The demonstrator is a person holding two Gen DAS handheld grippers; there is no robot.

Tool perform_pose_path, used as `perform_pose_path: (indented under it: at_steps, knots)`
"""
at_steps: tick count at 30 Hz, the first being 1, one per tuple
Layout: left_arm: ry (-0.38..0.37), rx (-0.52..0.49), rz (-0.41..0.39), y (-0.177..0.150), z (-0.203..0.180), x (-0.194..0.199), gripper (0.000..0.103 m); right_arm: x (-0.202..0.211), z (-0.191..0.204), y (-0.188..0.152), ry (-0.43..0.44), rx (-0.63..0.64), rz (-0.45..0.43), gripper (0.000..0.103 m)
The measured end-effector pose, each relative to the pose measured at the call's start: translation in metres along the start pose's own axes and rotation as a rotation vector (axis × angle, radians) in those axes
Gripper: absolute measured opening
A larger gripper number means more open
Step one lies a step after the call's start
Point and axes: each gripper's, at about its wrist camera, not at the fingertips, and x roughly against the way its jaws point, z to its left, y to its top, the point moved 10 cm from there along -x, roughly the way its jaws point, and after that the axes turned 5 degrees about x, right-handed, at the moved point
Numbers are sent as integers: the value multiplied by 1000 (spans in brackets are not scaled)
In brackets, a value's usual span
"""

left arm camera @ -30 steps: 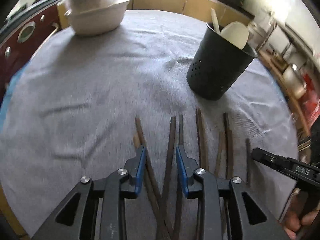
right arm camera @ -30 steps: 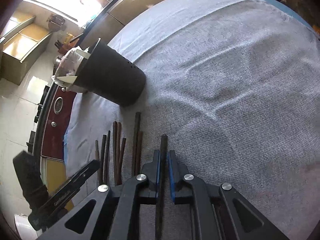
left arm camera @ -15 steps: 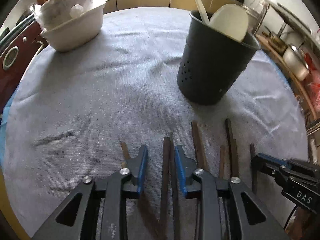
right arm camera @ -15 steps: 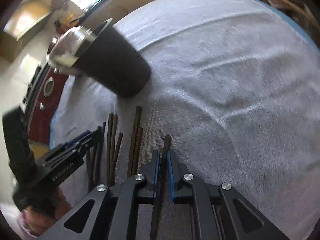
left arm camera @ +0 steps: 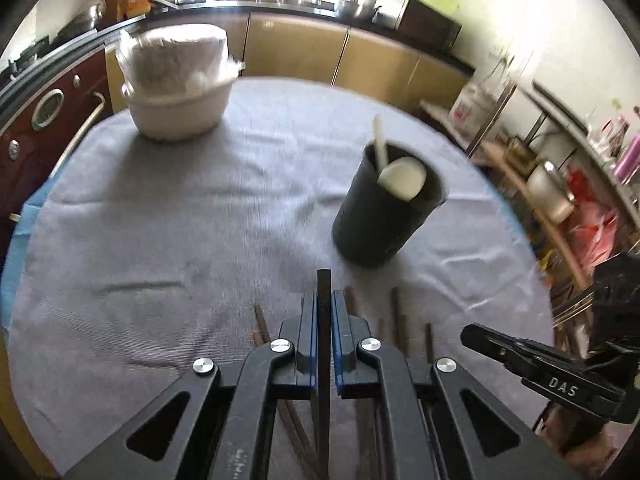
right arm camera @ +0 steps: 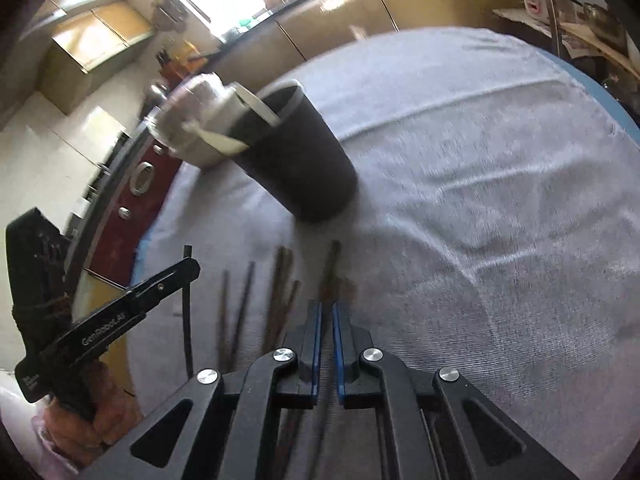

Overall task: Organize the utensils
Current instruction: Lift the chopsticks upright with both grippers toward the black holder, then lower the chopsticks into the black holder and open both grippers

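My left gripper has its jaws closing on a dark chopstick, pads pressed to it, lifted above the grey cloth. In the right wrist view that left gripper shows at the left, the chopstick hanging below it. My right gripper is closing tight on another thin brown chopstick, whose tip pokes out ahead. Several more chopsticks lie side by side on the cloth between the two grippers. The black utensil holder stands just beyond them with white spoons in it.
A white bowl with a covered lid sits at the far left of the round table. Kitchen cabinets run behind, and a cluttered shelf rack stands to the right. A hand holds the left gripper's handle.
The left jaws shut on one chopstick and lifted it off the cloth. The right gripper rose slightly and rolled, still gripping its chopstick. Both views pulled back from the table.
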Motion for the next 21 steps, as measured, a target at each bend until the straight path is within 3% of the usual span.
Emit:
perform_pose_path:
  at_steps: [5, 9, 13, 17, 21]
  knots:
    - [-39, -10, -92, 12, -15, 39, 7, 35, 17, 14, 64, 36, -114, 6]
    - [-67, -10, -154, 21, -27, 58, 7, 50, 32, 22, 72, 73, -156, 6]
    - [-79, -18, -190, 21, -31, 76, 7, 38, 13, 13, -39, 51, -52, 8]
    - [-73, -30, -234, 11, -30, 90, 7, 10, -15, -7, -120, -10, 132, 23]
    - [-71, -40, -282, 3, -30, 108, 7, -18, -24, -17, -194, -11, 223, 23]
